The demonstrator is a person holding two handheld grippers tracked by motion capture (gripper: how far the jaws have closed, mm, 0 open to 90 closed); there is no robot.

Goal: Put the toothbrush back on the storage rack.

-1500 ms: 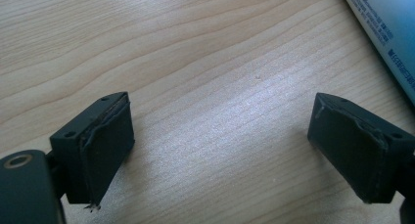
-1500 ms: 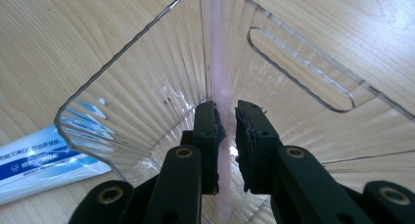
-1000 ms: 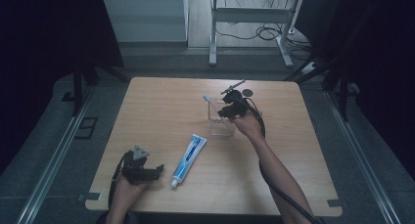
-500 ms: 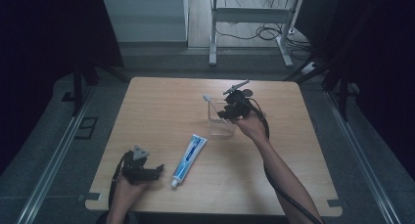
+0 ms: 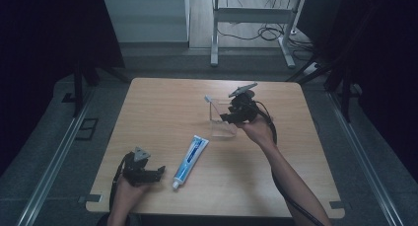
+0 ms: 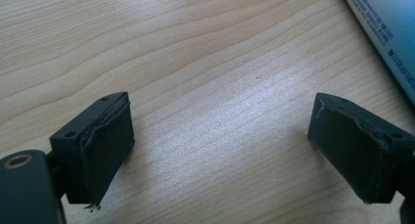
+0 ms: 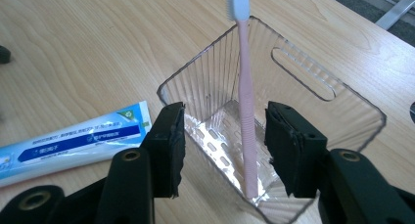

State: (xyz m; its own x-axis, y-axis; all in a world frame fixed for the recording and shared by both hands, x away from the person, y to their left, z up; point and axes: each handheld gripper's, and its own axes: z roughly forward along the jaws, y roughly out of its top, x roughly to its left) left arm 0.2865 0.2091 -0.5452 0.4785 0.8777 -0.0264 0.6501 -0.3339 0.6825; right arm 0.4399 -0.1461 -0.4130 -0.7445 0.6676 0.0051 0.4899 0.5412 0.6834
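Note:
A pink toothbrush (image 7: 246, 121) with a white head stands leaning in a clear ribbed plastic container (image 7: 215, 62) at the table's far middle. My right gripper (image 7: 222, 145) hovers just above the container's near rim, open. Its jaws have just been opening, and the brush handle shows between them with a gap on each side. In the high view the right gripper (image 5: 231, 116) sits beside the container (image 5: 223, 127). A blue-and-white toothpaste tube (image 5: 191, 154) lies on the wood. My left gripper (image 5: 155, 172) rests open near the front edge, left of the tube, with bare wood between its pads (image 6: 105, 145).
The toothpaste tube (image 7: 78, 141) lies left of the container in the right gripper view, and its edge (image 6: 386, 23) shows in the upper right corner of the left gripper view. A metal table frame (image 5: 217, 33) and cables stand on the floor beyond the far edge.
The right gripper has lifted slightly and drawn back a little from the container, leaving the toothbrush standing in it. The left hand has not moved.

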